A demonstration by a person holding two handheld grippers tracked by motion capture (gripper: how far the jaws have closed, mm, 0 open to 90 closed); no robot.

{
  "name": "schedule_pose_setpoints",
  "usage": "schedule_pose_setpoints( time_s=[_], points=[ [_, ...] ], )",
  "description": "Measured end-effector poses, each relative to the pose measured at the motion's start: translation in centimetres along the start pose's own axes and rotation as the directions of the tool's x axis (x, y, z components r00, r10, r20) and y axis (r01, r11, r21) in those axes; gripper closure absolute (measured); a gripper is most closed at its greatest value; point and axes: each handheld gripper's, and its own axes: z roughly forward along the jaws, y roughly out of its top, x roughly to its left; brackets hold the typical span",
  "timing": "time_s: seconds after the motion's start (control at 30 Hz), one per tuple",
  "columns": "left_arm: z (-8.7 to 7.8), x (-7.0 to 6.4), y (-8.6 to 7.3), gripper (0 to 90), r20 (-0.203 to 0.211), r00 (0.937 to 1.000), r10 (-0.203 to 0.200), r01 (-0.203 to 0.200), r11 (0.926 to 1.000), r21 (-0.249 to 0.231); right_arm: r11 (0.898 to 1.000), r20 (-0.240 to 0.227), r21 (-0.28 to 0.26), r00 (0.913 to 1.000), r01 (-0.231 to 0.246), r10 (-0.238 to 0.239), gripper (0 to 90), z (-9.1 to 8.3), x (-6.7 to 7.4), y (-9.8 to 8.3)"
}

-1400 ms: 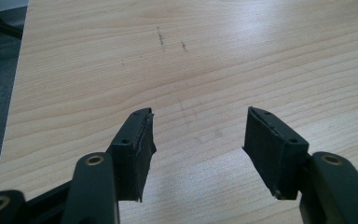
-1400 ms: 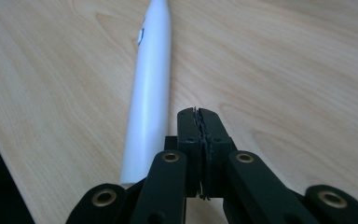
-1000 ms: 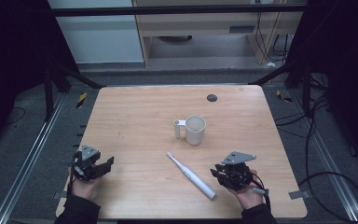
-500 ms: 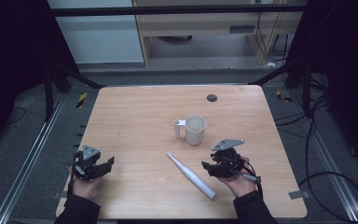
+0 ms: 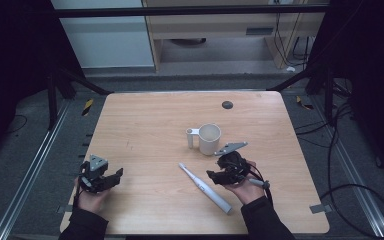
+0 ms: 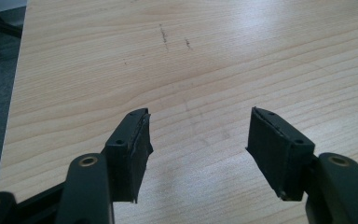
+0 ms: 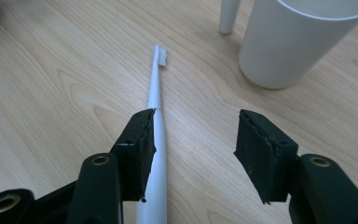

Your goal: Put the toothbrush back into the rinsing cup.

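A white electric toothbrush lies slantwise on the wooden table, its bristle end pointing up-left. A white cup with a side handle stands upright just behind it. My right gripper hovers beside the brush's handle, in front of the cup. In the right gripper view the toothbrush runs along the left jaw, with the cup ahead at the right. The right gripper has just been opening its jaws, and the gap between them is bare wood. My left gripper rests open at the front left; its view shows the left gripper over plain tabletop.
A small dark round disc sits near the table's far edge. The table's front edge lies just below both hands. Cables trail on the floor at the right.
My right gripper has moved left and a little up toward the toothbrush and cup, and its jaws stand wider apart. The left gripper has stayed put.
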Motion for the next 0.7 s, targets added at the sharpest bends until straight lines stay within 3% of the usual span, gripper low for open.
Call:
schedule_pose_setpoints(
  time_s=[0.7],
  points=[
    [0.4,-0.2,0.1,37.6,0.002,0.9999,0.017,-0.017,0.9997,0.018,0.992,-0.009,0.12,0.9987,0.051,-0.05,47.0,2.9,1.4,2.0]
  ],
)
